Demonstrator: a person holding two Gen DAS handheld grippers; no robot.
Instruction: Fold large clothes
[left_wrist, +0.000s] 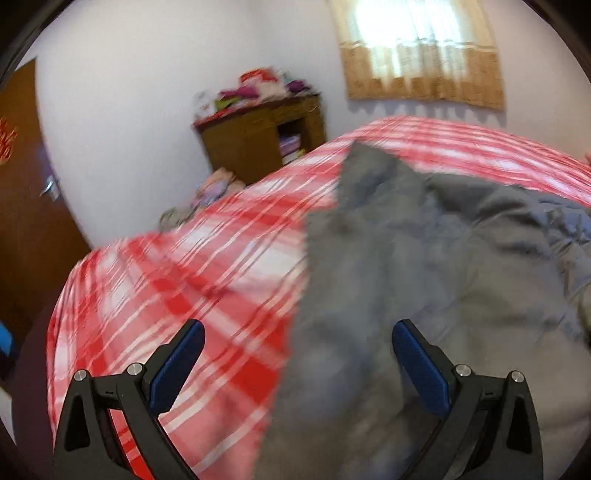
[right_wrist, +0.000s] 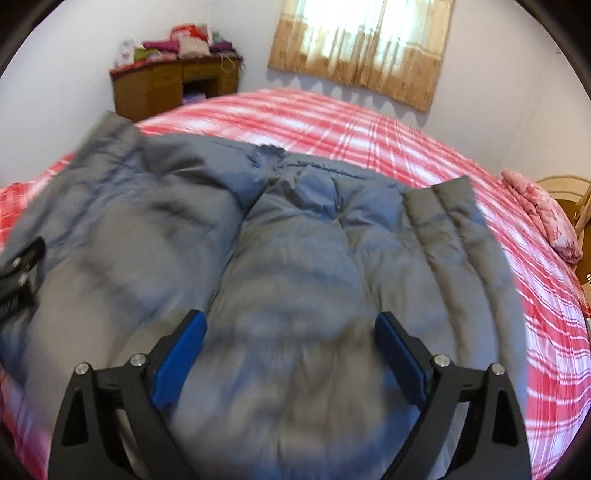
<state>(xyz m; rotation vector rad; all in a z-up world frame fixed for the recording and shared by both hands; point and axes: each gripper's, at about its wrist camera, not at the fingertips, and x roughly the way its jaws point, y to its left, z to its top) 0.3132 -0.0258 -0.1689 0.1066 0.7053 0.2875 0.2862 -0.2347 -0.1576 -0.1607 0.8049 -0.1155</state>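
A large grey puffer jacket (right_wrist: 295, 251) lies spread on a bed with a red and white plaid cover (right_wrist: 406, 133). Its left sleeve (right_wrist: 110, 147) reaches towards the far left and its right sleeve (right_wrist: 443, 206) lies folded along the right side. My right gripper (right_wrist: 290, 325) is open and empty above the jacket's lower middle. My left gripper (left_wrist: 297, 332) is open and empty over the jacket's left edge (left_wrist: 369, 258), where grey fabric meets the plaid cover (left_wrist: 184, 277). The left gripper also shows at the left edge of the right wrist view (right_wrist: 18, 273).
A wooden cabinet (right_wrist: 173, 85) with piled clothes on top stands against the far wall. A curtained window (right_wrist: 362, 48) is behind the bed. A pink folded cloth (right_wrist: 543, 214) lies at the bed's right edge by a wicker chair (right_wrist: 569, 192). A brown door (left_wrist: 26, 203) is at the left.
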